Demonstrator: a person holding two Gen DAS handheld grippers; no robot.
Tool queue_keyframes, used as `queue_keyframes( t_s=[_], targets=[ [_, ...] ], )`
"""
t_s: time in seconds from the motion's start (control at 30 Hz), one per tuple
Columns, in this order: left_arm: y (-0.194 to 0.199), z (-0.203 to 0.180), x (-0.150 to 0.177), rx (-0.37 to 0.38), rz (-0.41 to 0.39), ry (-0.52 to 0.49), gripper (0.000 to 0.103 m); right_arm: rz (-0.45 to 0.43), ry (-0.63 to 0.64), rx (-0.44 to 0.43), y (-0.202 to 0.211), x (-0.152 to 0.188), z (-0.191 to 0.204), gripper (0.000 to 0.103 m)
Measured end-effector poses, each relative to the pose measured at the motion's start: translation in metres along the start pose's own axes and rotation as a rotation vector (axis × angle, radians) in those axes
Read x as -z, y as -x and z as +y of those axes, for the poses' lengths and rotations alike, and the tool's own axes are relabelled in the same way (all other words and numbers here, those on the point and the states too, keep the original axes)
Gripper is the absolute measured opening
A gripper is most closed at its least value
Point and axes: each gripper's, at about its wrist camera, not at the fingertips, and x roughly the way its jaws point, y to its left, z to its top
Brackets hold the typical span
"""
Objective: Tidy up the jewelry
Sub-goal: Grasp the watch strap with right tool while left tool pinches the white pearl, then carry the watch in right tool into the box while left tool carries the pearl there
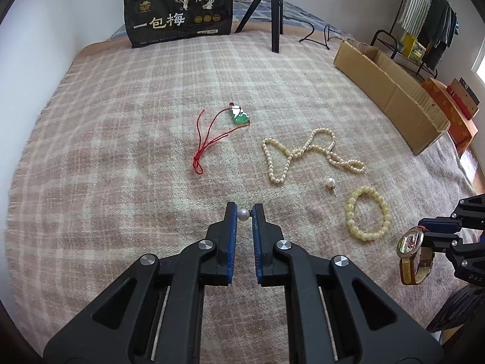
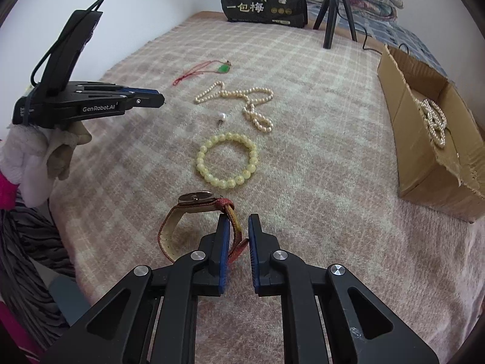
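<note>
My left gripper (image 1: 244, 215) is shut on a white pearl earring (image 1: 242, 214), pinched between its blue pad tips just above the blanket; the right wrist view shows it from the side (image 2: 162, 100). My right gripper (image 2: 238, 227) is shut on the red-brown strap of a gold-faced watch (image 2: 195, 197); in the left wrist view it (image 1: 423, 234) holds the watch (image 1: 409, 242) at the right edge. On the blanket lie a green pendant on a red cord (image 1: 239, 116), a pearl necklace (image 1: 285, 150), a second pearl earring (image 1: 329, 182) and a yellow bead bracelet (image 1: 347, 212).
An open cardboard box (image 2: 424, 166) at the right holds a pearl strand (image 2: 435, 121). A black snack bag (image 1: 178, 12) and a tripod (image 1: 277, 15) stand at the far edge of the plaid blanket (image 1: 121, 151). A white-gloved hand (image 2: 45, 151) carries the left gripper.
</note>
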Motion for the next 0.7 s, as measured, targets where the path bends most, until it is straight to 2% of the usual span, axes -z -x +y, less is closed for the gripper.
queue_keyframes(
  t_s=[0.37,0.7],
  targets=[
    [0.027,-0.015,-0.017,0.029,-0.074,-0.002,0.008,-0.085,-0.009,0.042,0.022,-0.013,-0.007,0.010],
    [0.042,-0.048,-0.039,0.086,-0.124,-0.024,0.008,-0.194,-0.082,0.106,0.060,-0.025,-0.044,0.010]
  ],
)
